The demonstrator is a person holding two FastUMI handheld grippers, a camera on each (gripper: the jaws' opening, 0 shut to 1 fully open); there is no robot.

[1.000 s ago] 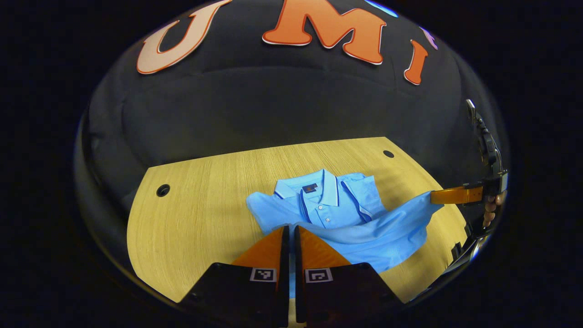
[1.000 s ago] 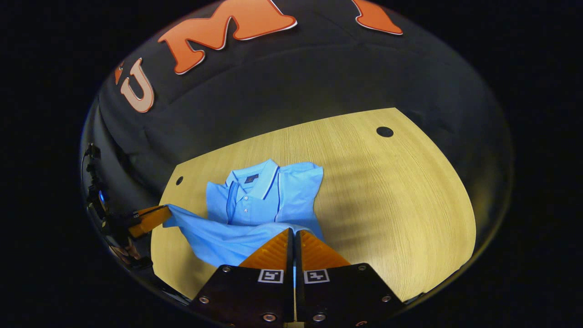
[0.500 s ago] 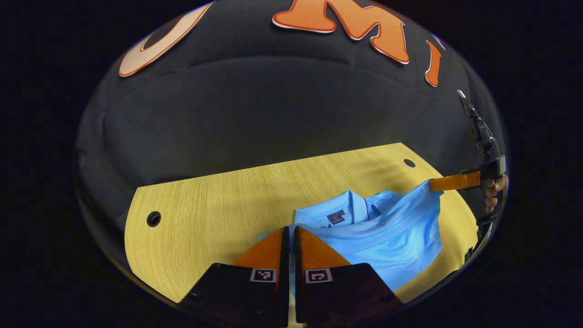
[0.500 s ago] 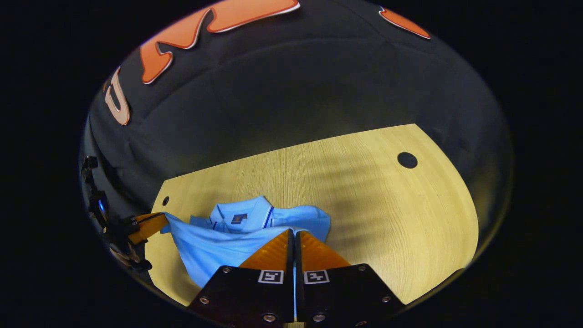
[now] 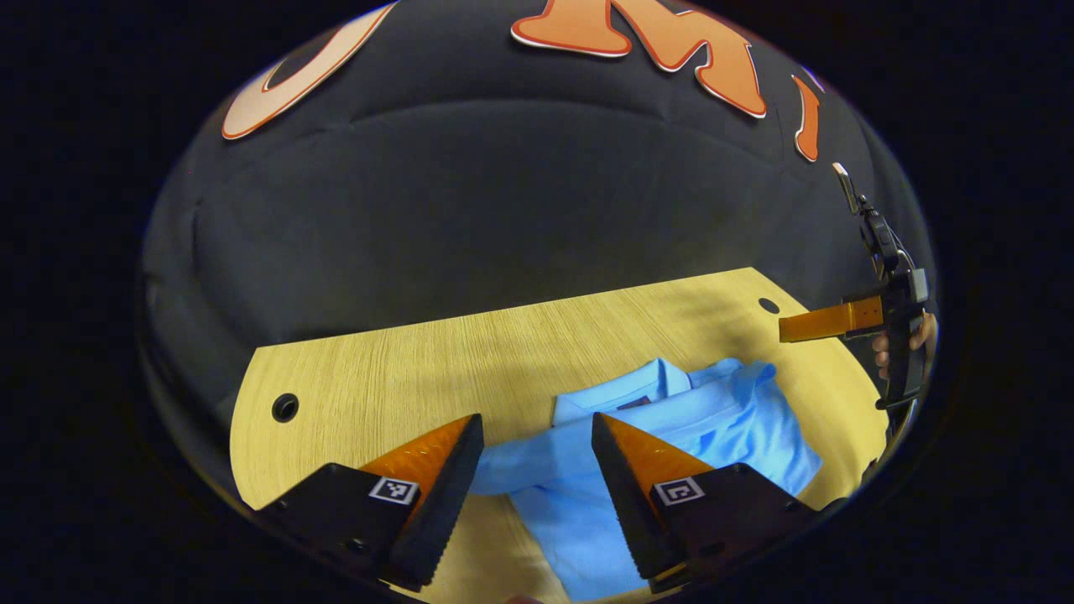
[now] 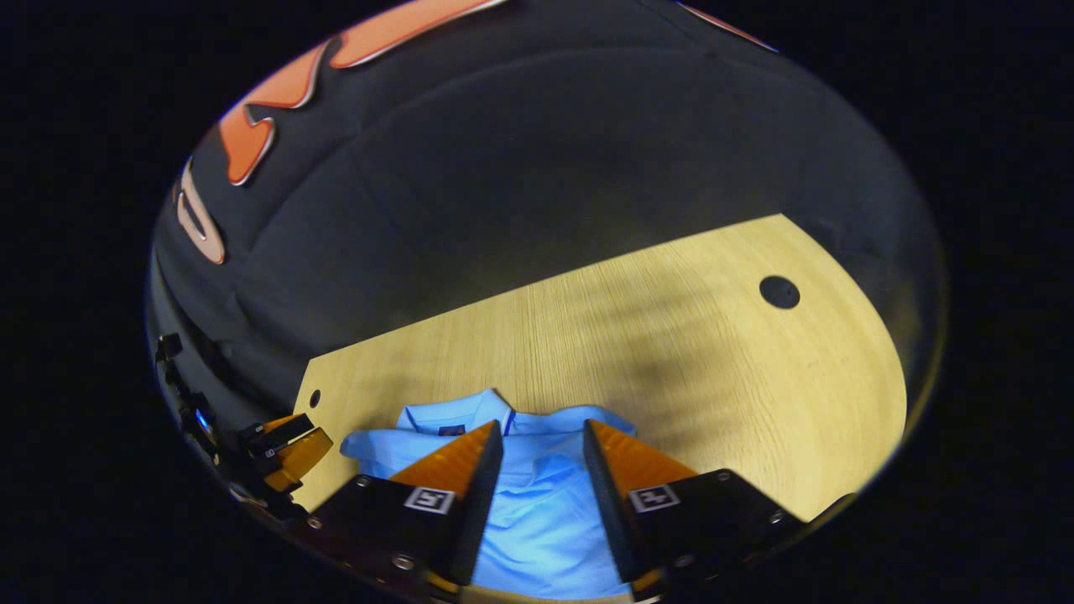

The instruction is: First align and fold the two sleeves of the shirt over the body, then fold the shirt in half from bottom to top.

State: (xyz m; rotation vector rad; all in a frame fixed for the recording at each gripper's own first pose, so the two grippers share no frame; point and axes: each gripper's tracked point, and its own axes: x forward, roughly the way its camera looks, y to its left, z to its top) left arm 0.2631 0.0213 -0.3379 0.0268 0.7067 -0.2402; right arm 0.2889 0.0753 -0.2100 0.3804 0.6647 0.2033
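Blue knit fabric lies between and under both grippers: the polo shirt rests on the wooden table with its lower half laid up over its body, the hem edge reaching almost to the collar, which peeks out at the far side. In the left gripper view the left gripper has its fingers spread wide with nothing between them, a corner of the hem lying on the table in the gap. In the right gripper view the right gripper is likewise parted, its fingers either side of the cloth and gripping none of it; whether the tips touch the fabric I cannot tell. Farther off in the left gripper view that same right gripper is seen side-on above the shirt's far corner, held by a hand. Judging by how the shirt lies, the bottom-to-top fold is laid and both corners are let go, so the task looks close to finished. The next move calls for lifting both grippers straight up and clear without snagging the loose hem, and perhaps nudging the top layer's slightly skewed left corner square with the shoulders. Beyond the shirt the table runs bare to its cable holes.
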